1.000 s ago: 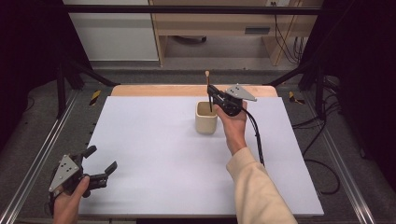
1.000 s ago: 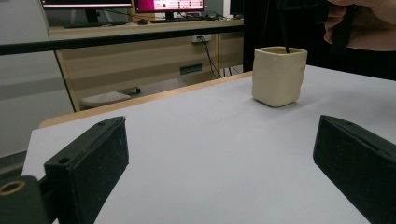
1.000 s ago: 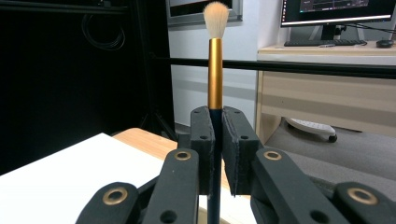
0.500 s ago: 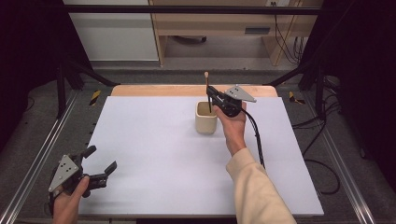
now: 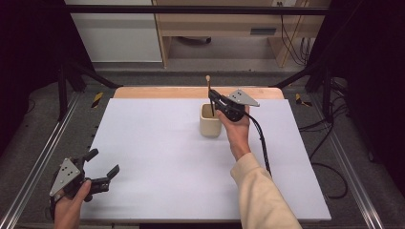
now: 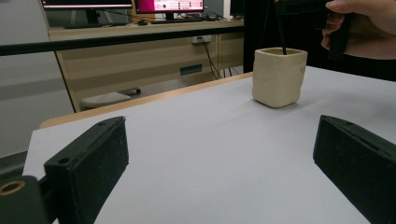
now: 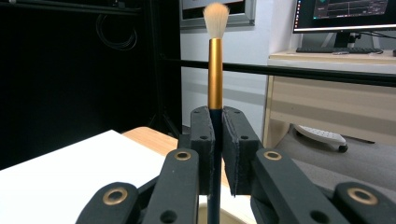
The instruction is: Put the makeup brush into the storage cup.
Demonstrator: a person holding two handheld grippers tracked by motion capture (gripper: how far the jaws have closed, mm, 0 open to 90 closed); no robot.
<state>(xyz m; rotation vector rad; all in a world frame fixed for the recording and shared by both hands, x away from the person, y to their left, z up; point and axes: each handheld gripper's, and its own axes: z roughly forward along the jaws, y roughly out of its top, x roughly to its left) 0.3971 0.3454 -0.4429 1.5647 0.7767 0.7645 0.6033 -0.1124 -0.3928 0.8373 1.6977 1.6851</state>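
Brush (image 7: 215,70): a make-up type with a dark handle, gold ferrule and pale bristle tuft, standing upright, bristles up, clamped between the pads of the right tool (image 5: 216,98). In the right gripper view we see both jaws pressed flat against the handle just below the ferrule, with no gap on either side. In the high view the handle runs straight down from the right tool into the mouth of the cream cup (image 5: 210,120), which sits directly beneath the jaws on the white surface (image 5: 157,157). From the left gripper view we note the dark shaft entering the cup (image 6: 279,76); whether its lower end touches the bottom we cannot tell.

Left tool (image 5: 102,168): well apart from the cup, near the close left corner of the surface, jaws spread wide, nothing between them.

Progress, as we judge it: the brush is gripped and lined up inside the cup, so the carrying and aiming look done if this is a placement. Left to do: lower it if needed, release, and withdraw the right tool without tipping the cup. If instead this is a removal, only the grasp is done.
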